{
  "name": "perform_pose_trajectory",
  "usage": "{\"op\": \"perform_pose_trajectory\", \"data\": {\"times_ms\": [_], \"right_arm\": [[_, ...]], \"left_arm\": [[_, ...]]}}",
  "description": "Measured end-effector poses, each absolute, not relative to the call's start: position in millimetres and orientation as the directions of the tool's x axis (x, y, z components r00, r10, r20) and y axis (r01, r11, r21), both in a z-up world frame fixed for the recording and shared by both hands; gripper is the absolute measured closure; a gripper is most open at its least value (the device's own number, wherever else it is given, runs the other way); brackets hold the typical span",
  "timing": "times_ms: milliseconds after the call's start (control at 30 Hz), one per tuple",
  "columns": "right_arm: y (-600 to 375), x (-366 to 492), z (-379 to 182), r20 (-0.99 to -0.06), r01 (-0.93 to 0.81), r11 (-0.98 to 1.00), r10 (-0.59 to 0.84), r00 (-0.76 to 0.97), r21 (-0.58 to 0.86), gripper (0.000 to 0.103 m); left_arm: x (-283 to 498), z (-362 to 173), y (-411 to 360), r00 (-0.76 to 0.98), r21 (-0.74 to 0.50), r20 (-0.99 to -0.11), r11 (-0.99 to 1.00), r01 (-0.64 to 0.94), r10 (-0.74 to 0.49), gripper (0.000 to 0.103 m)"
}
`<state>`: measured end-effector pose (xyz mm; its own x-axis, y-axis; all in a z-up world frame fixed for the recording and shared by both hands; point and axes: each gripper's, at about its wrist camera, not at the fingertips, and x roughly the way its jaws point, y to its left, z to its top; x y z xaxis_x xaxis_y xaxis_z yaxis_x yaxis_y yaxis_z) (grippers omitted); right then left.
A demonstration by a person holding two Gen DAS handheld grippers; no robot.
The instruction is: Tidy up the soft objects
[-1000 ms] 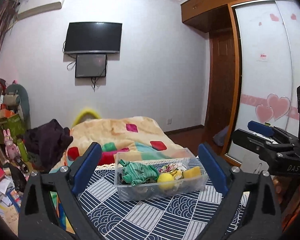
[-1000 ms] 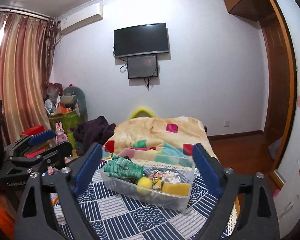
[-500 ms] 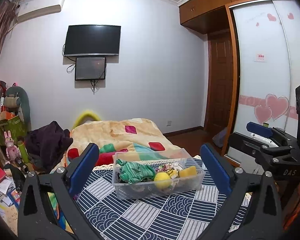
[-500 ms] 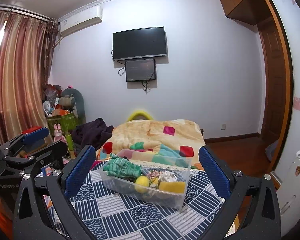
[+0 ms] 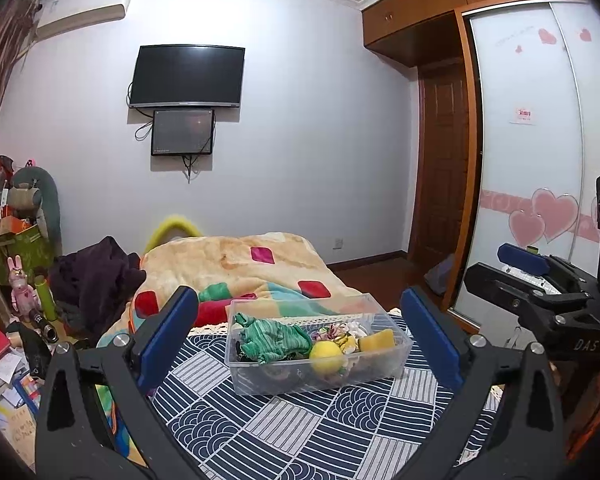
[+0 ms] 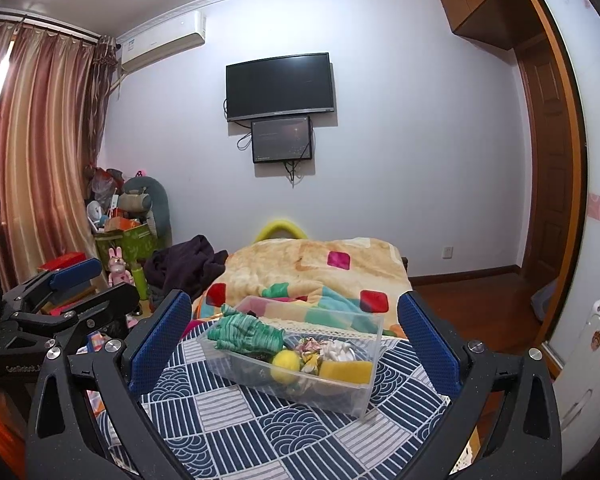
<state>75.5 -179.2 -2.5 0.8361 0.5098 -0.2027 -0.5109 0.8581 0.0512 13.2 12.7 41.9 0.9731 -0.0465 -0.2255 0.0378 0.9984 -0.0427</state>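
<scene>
A clear plastic bin stands on a blue-and-white patterned tablecloth. It holds a green striped cloth, a yellow ball, a yellow sponge and a floral scrunchie. My left gripper is open and empty, held back from the bin. My right gripper is open and empty, also back from the bin. The green cloth, ball and sponge show in the right wrist view too.
A bed with a tan patchwork blanket lies beyond the table. Dark clothes and cluttered shelves are at the left. A wardrobe with sliding doors is at the right. The right gripper's body shows in the left view.
Both grippers have drawn back and risen a little from the bin, which now looks smaller. Both stay open and empty. The bin's contents have not moved.
</scene>
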Motion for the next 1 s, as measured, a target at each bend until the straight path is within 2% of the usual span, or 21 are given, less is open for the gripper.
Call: {"op": "perform_pose_trajectory", "data": {"times_ms": [1000], "right_arm": [[-180.5, 73.4, -2.6, -0.200, -0.512, 0.858, 0.511, 0.836, 0.054, 0.000]], "left_arm": [[13.3, 38.6, 14.9, 0.972, -0.050, -0.227, 0.997, 0.056, -0.065, 0.000]]}}
